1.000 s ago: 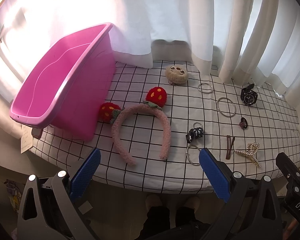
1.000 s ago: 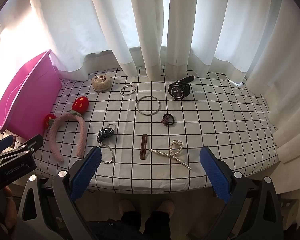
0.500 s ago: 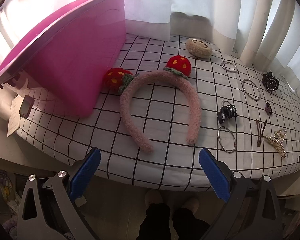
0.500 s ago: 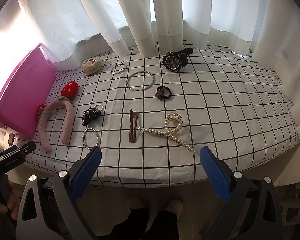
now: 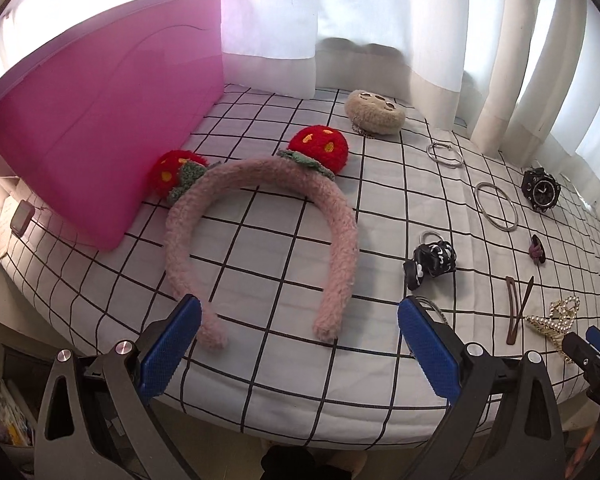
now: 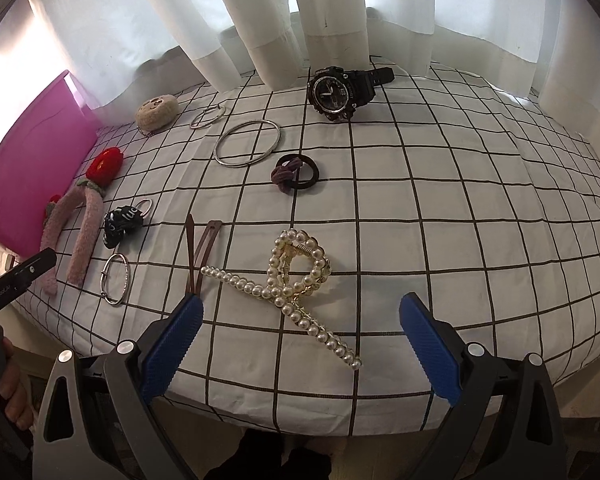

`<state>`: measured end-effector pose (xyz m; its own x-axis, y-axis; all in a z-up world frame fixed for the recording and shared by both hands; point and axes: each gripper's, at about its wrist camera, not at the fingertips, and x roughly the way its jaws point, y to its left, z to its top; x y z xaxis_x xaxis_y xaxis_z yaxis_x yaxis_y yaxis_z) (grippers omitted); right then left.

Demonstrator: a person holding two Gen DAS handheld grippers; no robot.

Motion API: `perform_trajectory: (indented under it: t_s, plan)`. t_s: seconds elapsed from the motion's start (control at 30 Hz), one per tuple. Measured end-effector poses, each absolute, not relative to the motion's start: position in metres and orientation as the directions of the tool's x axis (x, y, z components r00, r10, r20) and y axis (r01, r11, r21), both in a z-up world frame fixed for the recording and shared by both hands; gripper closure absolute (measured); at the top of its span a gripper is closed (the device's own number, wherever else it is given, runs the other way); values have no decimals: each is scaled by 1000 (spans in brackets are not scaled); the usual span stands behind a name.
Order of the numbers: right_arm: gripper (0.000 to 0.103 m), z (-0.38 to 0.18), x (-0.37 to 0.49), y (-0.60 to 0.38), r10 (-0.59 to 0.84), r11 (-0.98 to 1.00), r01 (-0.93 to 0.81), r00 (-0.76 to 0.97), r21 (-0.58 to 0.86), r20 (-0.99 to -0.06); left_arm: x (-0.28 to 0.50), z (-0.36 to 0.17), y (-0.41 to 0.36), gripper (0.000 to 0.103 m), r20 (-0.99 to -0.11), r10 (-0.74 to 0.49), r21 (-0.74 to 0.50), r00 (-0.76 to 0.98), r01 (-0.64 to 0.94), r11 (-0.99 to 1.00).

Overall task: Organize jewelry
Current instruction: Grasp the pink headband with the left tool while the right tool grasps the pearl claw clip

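My left claw [image 5: 298,346] gapes empty at the fluffy pink strawberry headband [image 5: 260,236] lying beside the pink plastic tub [image 5: 100,120]. My right claw [image 6: 298,346] gapes empty over the pearl hair clip [image 6: 296,272]. I'd pinch one headband leg squarely, since I judge the fluff slippery.

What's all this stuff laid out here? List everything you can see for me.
bin: 1, pink, far left
headband: 1, pink with red strawberries, beside bin
plush pouch: 1, beige, back near curtains
bangles: 3, silver, scattered
watch: 1, black, back centre
hair tie: 1, black and purple, centre
black clip: 1, right of headband
snap clip: 1, brown, front
pearl claw clip: 1, white-gold, front
tablecloth: 1, white, black grid
curtains: white, behind
left gripper: blue pads, open
right gripper: blue pads, open
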<state>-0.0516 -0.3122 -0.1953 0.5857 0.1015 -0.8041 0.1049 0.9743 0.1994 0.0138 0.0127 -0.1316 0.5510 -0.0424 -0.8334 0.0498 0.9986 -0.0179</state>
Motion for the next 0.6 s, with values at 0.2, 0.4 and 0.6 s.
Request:
perform_trajectory:
  t_s: [0.2,0.4,0.6]
  plan:
    - [9,-204,-52,-311,62,992,45,615,114,-786,22,-150,9,6,-830,-8,1,557,16,1000]
    - [9,-214,-49,-312,60,995,21,628,94,-776,35,-161,4,6,-817,15,16,577,-2,1000]
    - [9,-222,-43,-313,53,996,20,634,85,-772,44,-169,-8,6,-816,39,69,577,30,997]
